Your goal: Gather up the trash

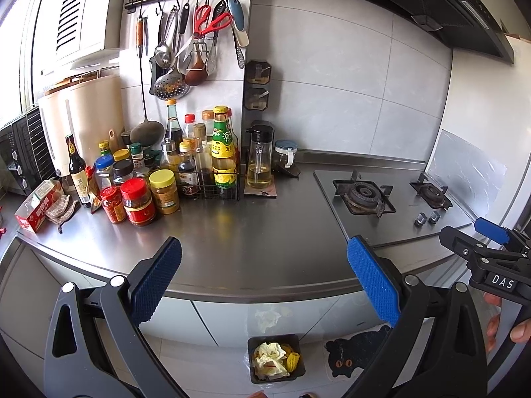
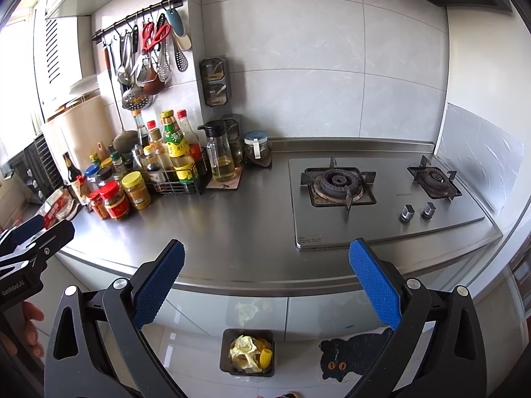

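1. Tongs: left tongs (image 1: 265,278) and right tongs (image 2: 267,277) both gape apart, holding nothing, above the table's front edge.
2. Crumpled trash (image 2: 244,348) fills the black bin (image 2: 225,361) on the floor below.
3. Jars (image 1: 137,200) crowd the table's (image 1: 252,232) back left corner.

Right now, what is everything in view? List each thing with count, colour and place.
trash bin: one, black, on the floor below the counter, holding crumpled pale and yellow trash.
cat mat: one, black, floor right of the bin.
counter: one, steel.
gas stove: one, two burners, right.
sauce bottles and jars: many, mixed colours, back left.
hanging utensils: several, wall rail.
left hand-held gripper: blue pads, open.
right hand-held gripper: blue pads, open.
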Motion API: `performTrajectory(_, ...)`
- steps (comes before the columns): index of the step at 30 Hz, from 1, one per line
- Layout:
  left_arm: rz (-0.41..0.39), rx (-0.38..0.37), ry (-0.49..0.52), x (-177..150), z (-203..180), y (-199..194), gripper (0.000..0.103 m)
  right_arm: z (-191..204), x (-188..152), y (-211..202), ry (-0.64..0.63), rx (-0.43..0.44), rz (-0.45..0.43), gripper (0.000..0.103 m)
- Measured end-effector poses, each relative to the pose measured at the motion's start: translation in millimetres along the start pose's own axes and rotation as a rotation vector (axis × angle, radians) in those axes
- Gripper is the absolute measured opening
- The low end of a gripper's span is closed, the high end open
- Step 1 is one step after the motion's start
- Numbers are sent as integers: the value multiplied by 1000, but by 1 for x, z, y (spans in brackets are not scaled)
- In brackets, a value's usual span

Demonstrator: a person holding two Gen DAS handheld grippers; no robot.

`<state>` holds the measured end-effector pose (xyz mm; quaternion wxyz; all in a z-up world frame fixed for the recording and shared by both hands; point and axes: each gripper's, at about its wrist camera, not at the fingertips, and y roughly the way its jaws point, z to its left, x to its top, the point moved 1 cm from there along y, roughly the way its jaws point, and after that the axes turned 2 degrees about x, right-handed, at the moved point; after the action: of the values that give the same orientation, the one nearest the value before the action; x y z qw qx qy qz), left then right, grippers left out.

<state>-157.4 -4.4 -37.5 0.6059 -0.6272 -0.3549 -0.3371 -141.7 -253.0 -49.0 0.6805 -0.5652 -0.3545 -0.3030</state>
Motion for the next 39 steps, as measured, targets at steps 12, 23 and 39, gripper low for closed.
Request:
performTrajectory(12,-3,7,2,0,-2,-4,95,3,-1,-5,6,-2,-6,100)
performTrajectory(23,-10,11,1,1,1,-9,95,6,-1,-9,9,-3,-10,100)
performTrajectory(39,-4,5,-3,1,4,-7,95,3,2,-9,13,-3,-12,100)
